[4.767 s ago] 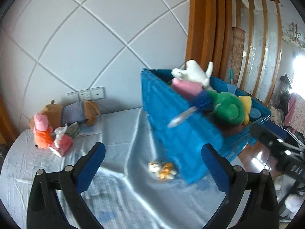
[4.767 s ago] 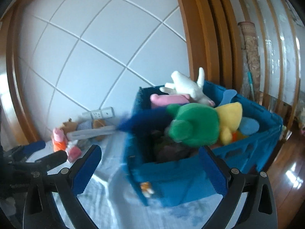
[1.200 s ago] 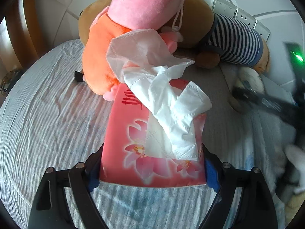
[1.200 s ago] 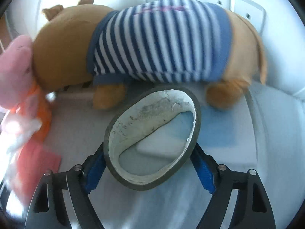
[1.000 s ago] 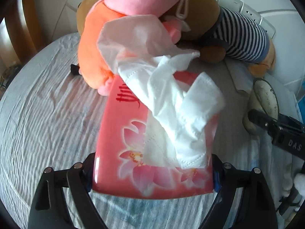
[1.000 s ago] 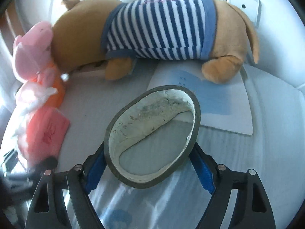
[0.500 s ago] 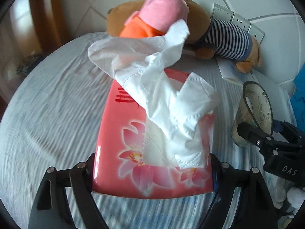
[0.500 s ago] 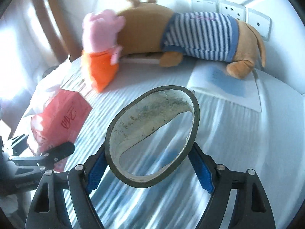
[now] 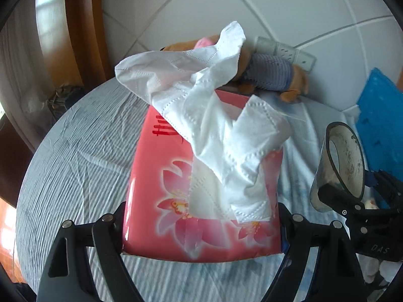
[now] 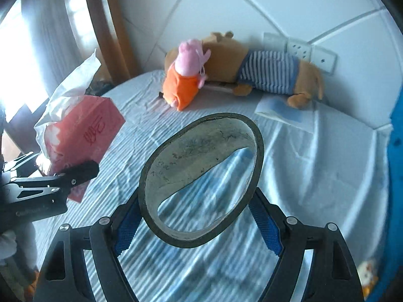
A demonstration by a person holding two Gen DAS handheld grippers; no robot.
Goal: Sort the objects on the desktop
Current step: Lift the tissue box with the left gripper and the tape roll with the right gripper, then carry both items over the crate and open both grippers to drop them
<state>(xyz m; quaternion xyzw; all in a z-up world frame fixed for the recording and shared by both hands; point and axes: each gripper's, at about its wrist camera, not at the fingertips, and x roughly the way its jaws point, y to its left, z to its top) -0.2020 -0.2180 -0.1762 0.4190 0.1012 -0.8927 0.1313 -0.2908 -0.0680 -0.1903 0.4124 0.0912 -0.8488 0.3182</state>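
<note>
Left gripper [image 9: 201, 229] has the tissue pack [image 9: 161, 176] squeezed across its width, both pads pressed to the red sides, jaws spread wide around it, and the pack is up off the table [image 9: 75, 156], tilted with its far end higher. White tissues [image 9: 211, 115] spill out of the top slot and flop toward the wall. Over on the right, the right gripper [image 10: 199, 226] is clamped on the tape roll [image 10: 201, 178], blue pads [image 10: 126, 229] biting the dark outer rim on either side, jaws well apart to take its full width; the roll stands on edge, hole facing the camera, striped cloth showing through it, clear of the table. In the left wrist view that same roll hangs at the right edge, just beside the blue bin [image 9: 380, 118]. At the table's back edge, against the tiled wall [image 10: 252, 5], the brown plush [image 10: 264, 68] in its striped shirt lies on its side under the sockets [image 10: 299, 47], and the pink pig [image 10: 189, 73] in orange leans against its head end. A paper sheet [image 10: 282, 105] lies flat just in front of the brown plush's feet. A small orange-and-white toy [image 10: 367, 274] sits at the table's near right corner, close to the bin. The two grippers ride side by side, well apart from the plush pair.
</note>
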